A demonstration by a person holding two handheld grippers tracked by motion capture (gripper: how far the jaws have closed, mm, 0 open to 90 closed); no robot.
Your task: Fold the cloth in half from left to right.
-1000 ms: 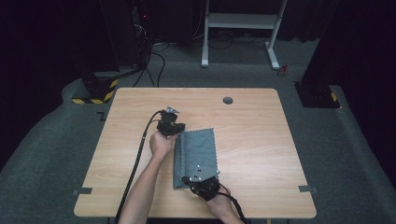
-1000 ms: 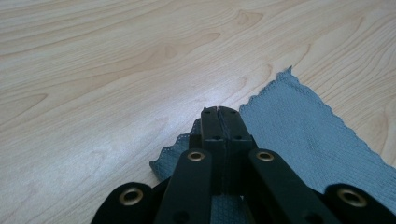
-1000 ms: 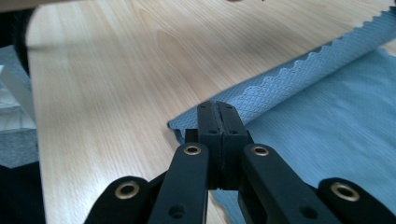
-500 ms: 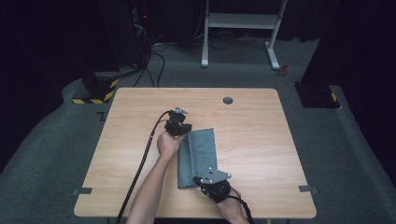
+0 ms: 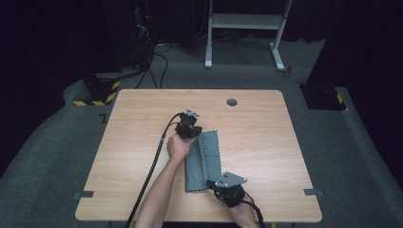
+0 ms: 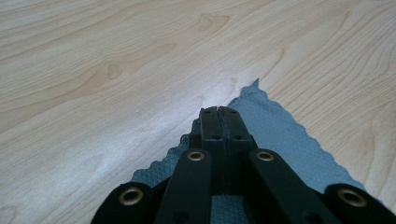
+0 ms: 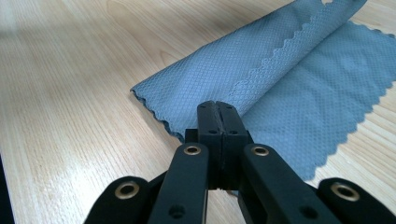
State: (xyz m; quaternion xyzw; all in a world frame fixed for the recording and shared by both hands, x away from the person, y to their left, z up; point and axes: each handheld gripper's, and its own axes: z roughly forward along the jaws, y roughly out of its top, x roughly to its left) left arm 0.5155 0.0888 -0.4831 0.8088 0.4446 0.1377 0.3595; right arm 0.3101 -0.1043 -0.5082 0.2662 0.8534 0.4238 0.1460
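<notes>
A grey-blue cloth (image 5: pixel 210 156) with scalloped edges lies half folded lengthwise in the middle of the wooden table (image 5: pixel 271 142). My left gripper (image 5: pixel 194 136) is at the cloth's far end, shut on its edge. In the left gripper view the jaws (image 6: pixel 218 110) meet with the cloth (image 6: pixel 285 137) pinched between and spread beneath them. My right gripper (image 5: pixel 216 183) is at the near end, also shut on the cloth. The right gripper view has its jaws (image 7: pixel 217 106) closed on the lifted upper layer of the cloth (image 7: pixel 299 88), which curls over the lower layer.
A black cable (image 5: pixel 154 161) trails from the left gripper toward the table's front edge. A round grommet hole (image 5: pixel 231 101) sits near the far edge. Beyond the table stand a white desk frame (image 5: pixel 247 21) and a yellow-black striped base (image 5: pixel 97 97) on the floor.
Both grippers have moved to the right with the cloth's edge, and the cloth has gone from a wider spread to a narrower fold.
</notes>
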